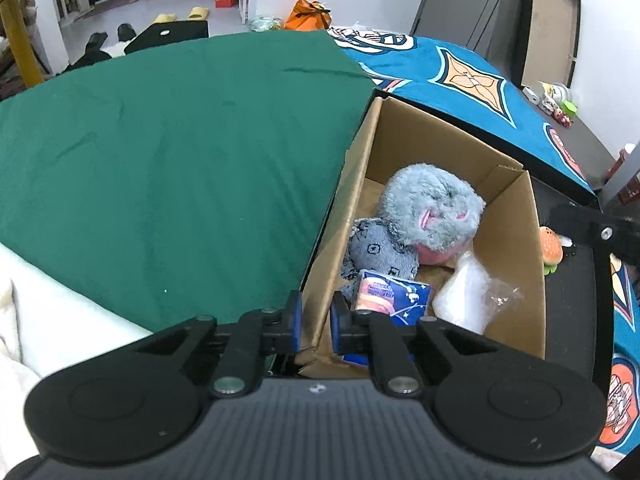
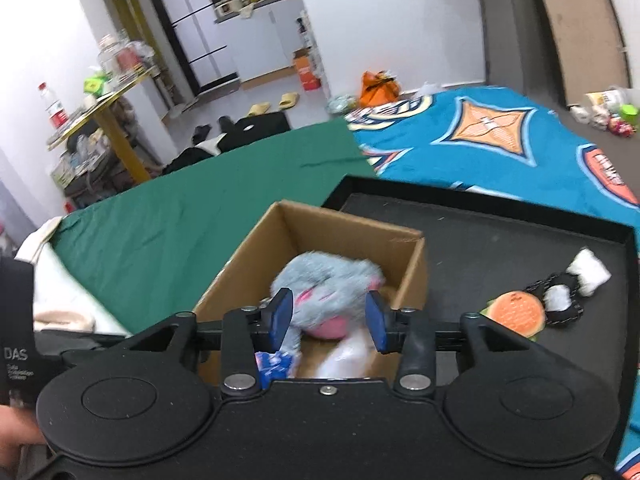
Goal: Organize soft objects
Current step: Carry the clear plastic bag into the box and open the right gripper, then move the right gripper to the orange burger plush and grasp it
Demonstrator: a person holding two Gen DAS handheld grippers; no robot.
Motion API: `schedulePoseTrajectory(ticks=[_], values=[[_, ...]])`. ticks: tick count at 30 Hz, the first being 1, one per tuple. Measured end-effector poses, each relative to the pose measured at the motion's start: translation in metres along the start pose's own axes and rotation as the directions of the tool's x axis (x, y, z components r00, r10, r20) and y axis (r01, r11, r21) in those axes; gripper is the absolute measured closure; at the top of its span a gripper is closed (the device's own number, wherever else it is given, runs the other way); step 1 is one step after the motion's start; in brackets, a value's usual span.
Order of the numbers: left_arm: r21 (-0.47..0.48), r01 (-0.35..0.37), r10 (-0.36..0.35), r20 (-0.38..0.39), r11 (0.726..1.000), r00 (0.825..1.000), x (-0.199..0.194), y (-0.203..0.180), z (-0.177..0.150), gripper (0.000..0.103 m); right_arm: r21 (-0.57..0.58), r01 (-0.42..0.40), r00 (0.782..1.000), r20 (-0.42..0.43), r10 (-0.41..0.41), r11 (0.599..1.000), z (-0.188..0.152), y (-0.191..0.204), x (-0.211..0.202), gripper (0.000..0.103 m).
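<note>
An open cardboard box point(image 1: 508, 240) stands on a black tray point(image 2: 480, 240). Inside lie a fluffy grey plush point(image 1: 436, 208) with pink parts, a grey patterned cloth piece point(image 1: 380, 252), a blue packet point(image 1: 394, 296) and a white plastic bag point(image 1: 464, 292). My left gripper point(image 1: 317, 320) is shut on the box's near left wall, with the cardboard edge between its blue pads. My right gripper point(image 2: 329, 318) hangs open over the box point(image 2: 412, 276), the grey plush point(image 2: 324, 284) lying below and beyond its pads, untouched. A burger plush point(image 2: 516, 314) lies on the tray right of the box.
A black-and-white soft item point(image 2: 568, 292) and a white wad point(image 2: 590, 272) lie on the tray beyond the burger. A green cloth point(image 1: 180, 140) covers the bed on the left, with a blue patterned blanket point(image 1: 460, 76) behind the tray. White bedding point(image 1: 60, 320) is at the near left.
</note>
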State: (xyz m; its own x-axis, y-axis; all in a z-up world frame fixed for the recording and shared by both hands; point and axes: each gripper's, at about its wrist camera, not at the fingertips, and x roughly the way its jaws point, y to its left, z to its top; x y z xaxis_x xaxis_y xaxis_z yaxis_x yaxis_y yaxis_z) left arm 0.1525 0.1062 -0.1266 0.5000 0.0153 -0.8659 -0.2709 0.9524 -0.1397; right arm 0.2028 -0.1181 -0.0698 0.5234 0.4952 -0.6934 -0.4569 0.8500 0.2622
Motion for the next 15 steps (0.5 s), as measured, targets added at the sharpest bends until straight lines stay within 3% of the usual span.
schedulePoseTrajectory(ticks=[15], values=[[0.036, -0.044, 0.044, -0.009, 0.998, 0.999, -0.002, -0.015, 0.007, 0.085, 0.037, 0.118, 0.993, 0.022, -0.119, 0.992, 0.001, -0.035, 0.001, 0.06]])
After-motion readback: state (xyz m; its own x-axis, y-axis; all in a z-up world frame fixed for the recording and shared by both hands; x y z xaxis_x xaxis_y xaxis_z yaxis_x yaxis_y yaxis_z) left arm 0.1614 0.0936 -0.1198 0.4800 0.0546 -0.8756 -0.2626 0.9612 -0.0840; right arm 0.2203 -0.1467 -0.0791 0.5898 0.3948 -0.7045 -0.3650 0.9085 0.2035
